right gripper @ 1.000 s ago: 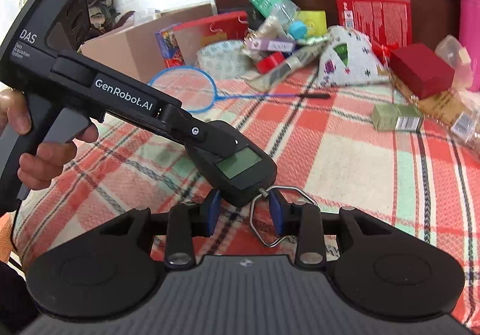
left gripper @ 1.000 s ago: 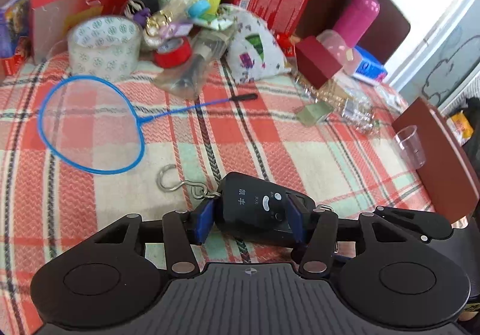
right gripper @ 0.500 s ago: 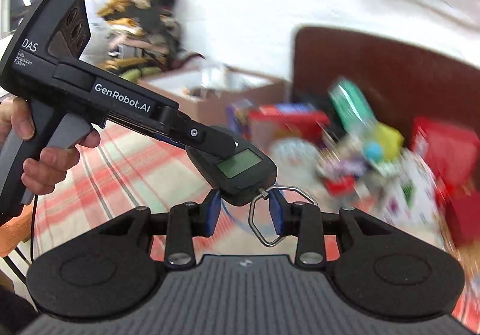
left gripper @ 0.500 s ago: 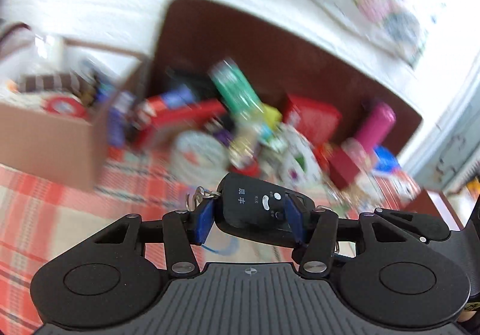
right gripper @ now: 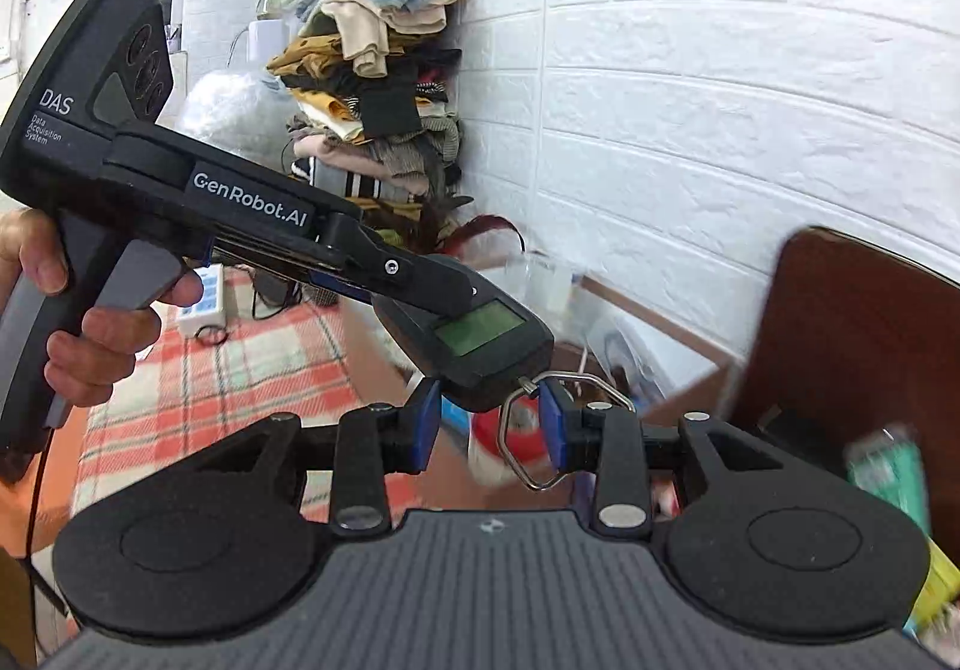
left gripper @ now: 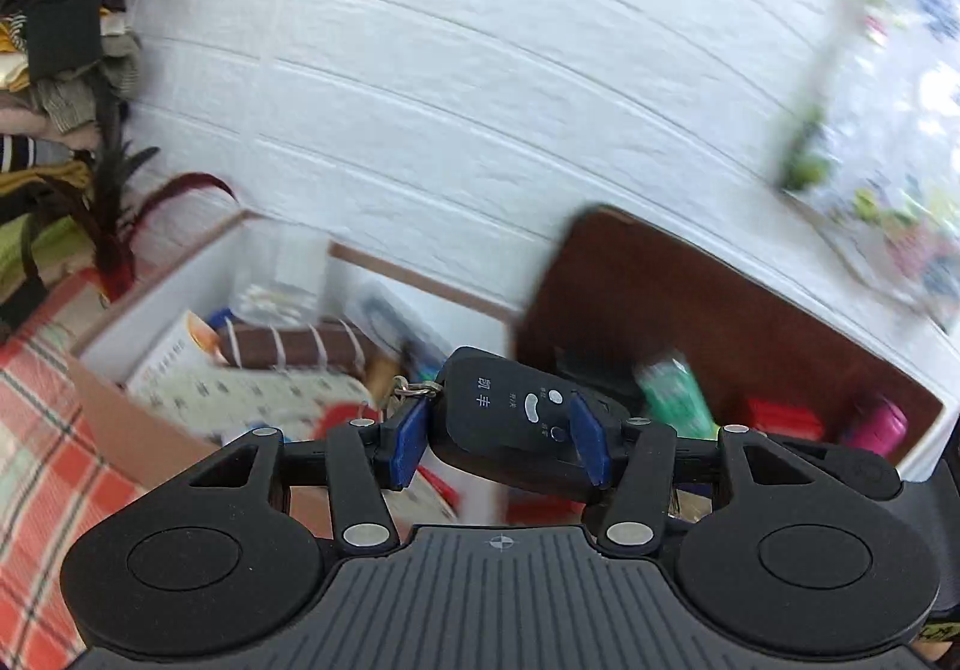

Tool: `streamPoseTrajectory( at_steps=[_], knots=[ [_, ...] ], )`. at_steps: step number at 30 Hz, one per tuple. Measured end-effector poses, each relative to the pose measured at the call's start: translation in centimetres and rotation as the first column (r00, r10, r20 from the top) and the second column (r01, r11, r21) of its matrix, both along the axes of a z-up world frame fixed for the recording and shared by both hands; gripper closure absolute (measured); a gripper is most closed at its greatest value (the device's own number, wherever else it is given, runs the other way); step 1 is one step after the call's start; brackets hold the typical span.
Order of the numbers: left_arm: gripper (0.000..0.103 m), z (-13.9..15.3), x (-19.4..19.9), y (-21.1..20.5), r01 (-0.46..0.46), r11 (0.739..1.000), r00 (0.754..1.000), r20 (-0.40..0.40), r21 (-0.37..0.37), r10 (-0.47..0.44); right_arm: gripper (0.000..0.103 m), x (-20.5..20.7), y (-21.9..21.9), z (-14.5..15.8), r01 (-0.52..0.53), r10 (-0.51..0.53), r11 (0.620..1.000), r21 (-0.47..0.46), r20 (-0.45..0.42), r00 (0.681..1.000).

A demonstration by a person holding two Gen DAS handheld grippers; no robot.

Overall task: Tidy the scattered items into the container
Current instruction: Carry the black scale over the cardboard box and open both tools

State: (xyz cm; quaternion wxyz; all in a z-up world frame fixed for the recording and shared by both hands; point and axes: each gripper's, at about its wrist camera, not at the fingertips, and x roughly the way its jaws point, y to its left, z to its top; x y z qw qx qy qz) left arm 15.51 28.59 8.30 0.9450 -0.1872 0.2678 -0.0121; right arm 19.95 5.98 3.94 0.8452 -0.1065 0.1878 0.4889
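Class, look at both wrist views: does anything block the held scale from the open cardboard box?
Nothing visible does. The left gripper holds the scale above the open cardboard box, already partly filled.

White brick-pattern wall (left gripper: 480,100) behind, tall pile of folded clothes (right gripper: 384,88) stacked vs. it at left, dark-red feathers (left gripper: 120,226) below pile, brown headboard (left gripper: 720,322) at right, white power strip (right gripper: 201,304) on plaid cloth (right gripper: 240,370).

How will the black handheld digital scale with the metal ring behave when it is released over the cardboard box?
The black handheld digital scale looks rigid, so it should probably drop as one piece. Its metal ring hangs loose between the right gripper's fingers and may snag. The left gripper clamps its smooth sides; slipping seems possible.
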Motion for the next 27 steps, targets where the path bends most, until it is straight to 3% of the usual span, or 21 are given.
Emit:
streamPoseTrajectory(
  at_steps=[6,12,15,16,17,18,23,27],
  knots=[
    [0.05,-2.7,5.8,2.9,-0.007,1.0,0.999,-0.038,-0.027,0.006,0.063,5.4,3.9,-2.2,0.004,-0.004,1.0,-0.019,-0.038,0.999],
    [0.049,-6.4,10.2,4.2,-0.008,0.998,0.996,-0.09,-0.061,0.003,0.063,9.1,5.1,-5.1,0.013,-0.017,0.999,-0.039,-0.087,0.996],
    [0.025,-7.6,11.9,4.8,-0.019,0.996,0.992,-0.128,-0.088,0.007,0.062,10.6,5.8,-6.3,0.023,-0.027,0.999,-0.038,-0.099,0.995],
    [0.013,-8.0,12.1,4.9,-0.039,0.995,0.99,-0.138,-0.092,0.026,0.051,10.9,6.1,-6.6,0.041,-0.044,0.998,-0.043,-0.088,0.995],
    [0.007,-8.2,12.0,5.0,-0.074,0.993,0.988,-0.145,-0.092,0.06,0.028,11.1,6.3,-6.7,0.069,-0.073,0.996,-0.055,-0.071,0.995],
    [0.006,-8.4,11.9,5.1,-0.109,0.99,0.984,-0.152,-0.091,0.094,0.023,11.1,6.4,-6.8,0.096,-0.099,0.993,-0.063,-0.051,0.994],
    [0.006,-8.3,10.0,4.8,-0.102,0.994,0.986,-0.137,-0.042,0.095,0.025,9.7,4.8,-6.5,0.095,-0.096,0.995,-0.026,-0.026,0.995],
    [0.006,-7.8,7.9,3.8,-0.1,0.995,0.987,-0.13,-0.022,0.096,0.024,7.9,3.0,-6.2,0.119,-0.118,0.993,0.016,-0.055,0.991]
  ],
)
